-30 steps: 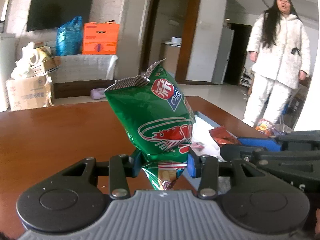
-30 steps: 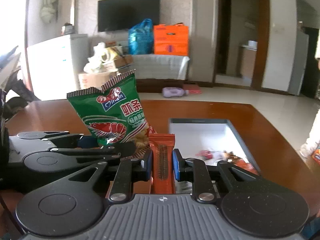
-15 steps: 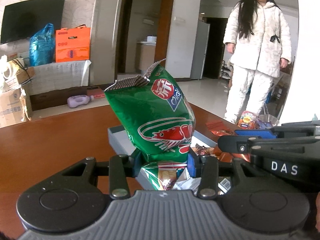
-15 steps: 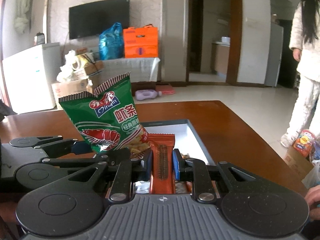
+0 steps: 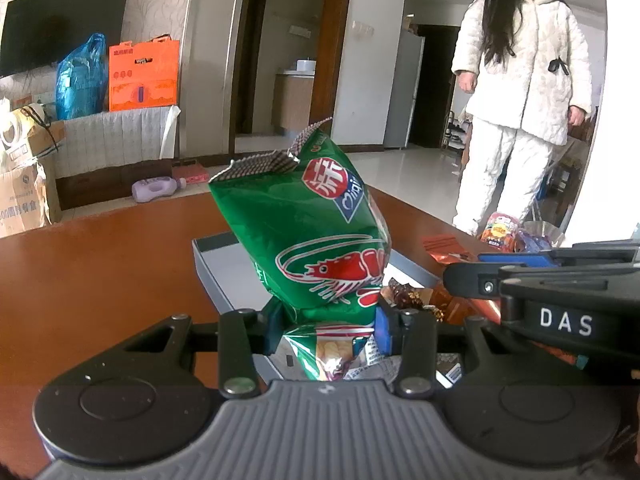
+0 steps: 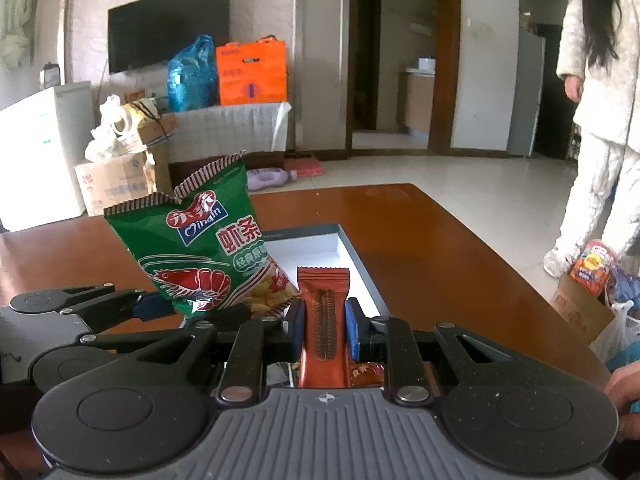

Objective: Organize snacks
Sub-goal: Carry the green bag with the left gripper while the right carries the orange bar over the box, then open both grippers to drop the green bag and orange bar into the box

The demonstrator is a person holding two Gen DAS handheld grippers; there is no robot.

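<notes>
My left gripper (image 5: 326,330) is shut on the lower end of a green shrimp-chip bag (image 5: 316,236) and holds it upright over the near end of a grey-rimmed white tray (image 5: 208,258). My right gripper (image 6: 323,326) is shut on an orange snack bar (image 6: 323,304), held upright above the same tray (image 6: 360,264). The green bag (image 6: 200,252) and the left gripper (image 6: 156,306) show at the left of the right wrist view. The right gripper (image 5: 464,272) reaches in from the right of the left wrist view. Several small wrapped snacks (image 5: 408,294) lie in the tray.
The tray sits on a brown wooden table (image 6: 420,248). A person in white (image 5: 524,92) stands beyond the table's far right side. A box and bags of snacks (image 6: 592,276) stand on the floor at the right. A purple bottle (image 5: 156,190) lies on the floor.
Both grippers have swung to the right with their snacks still held. The tray has come under them and closer. The person now appears nearer in both views.
</notes>
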